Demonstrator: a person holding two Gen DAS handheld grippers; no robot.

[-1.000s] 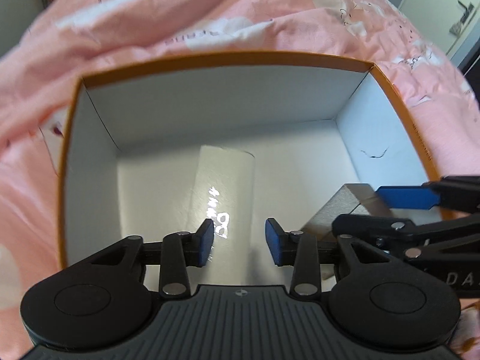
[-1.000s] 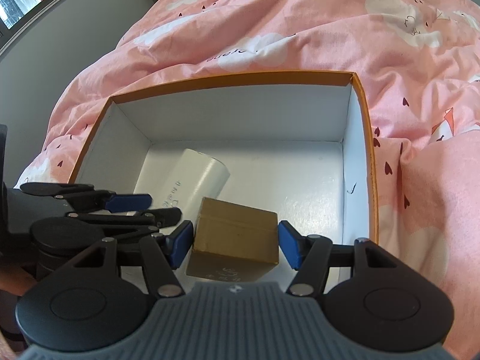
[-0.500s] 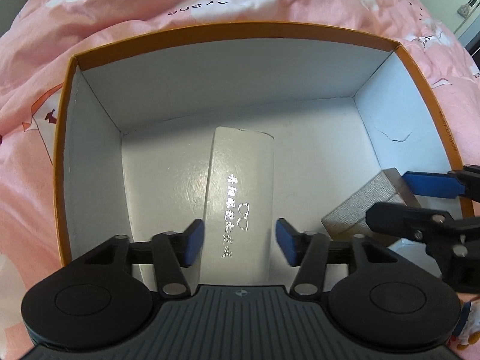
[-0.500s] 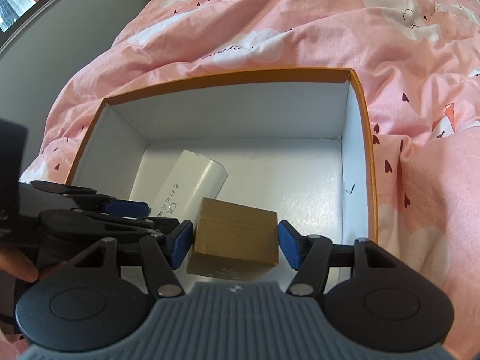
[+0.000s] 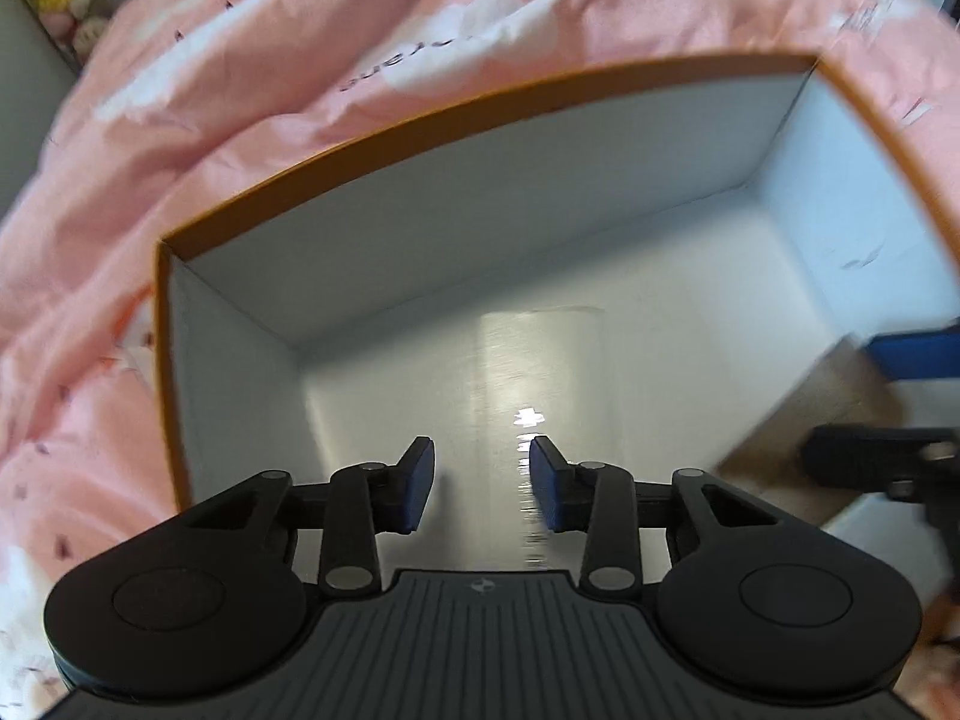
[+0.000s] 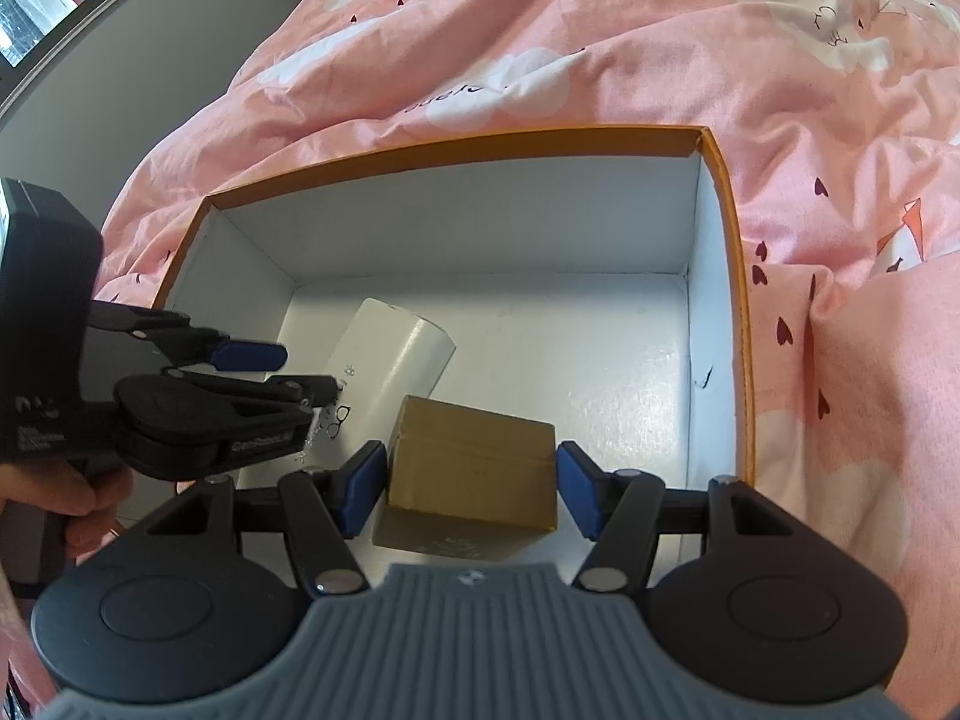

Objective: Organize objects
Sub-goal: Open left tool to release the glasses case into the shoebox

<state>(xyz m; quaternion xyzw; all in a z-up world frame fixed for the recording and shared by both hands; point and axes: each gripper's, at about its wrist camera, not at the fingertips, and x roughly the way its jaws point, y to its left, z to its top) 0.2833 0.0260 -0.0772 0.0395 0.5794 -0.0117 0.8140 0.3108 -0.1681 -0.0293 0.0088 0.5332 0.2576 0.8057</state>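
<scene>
- Bed quilt [image 6: 600, 42], pink with white clouds and small dark hearts; we see it on all sides of the box.
- Open box [image 6: 729, 222], orange rim, white inside; it rests on the quilt and holds both items below.
- White case [image 6: 396, 354], long, with a printed glasses mark; we find it lying on the box floor toward 9 o'clock, its near end beside the brown carton.
- Brown carton [image 6: 474, 462], on the box floor at 6 o'clock.
- Right gripper [image 6: 468, 492], blue pads spread on either side of the brown carton; we cannot tell whether they touch it.
- Left gripper [image 5: 477, 492], pads parted and holding nothing, above the near end of the white case.
</scene>
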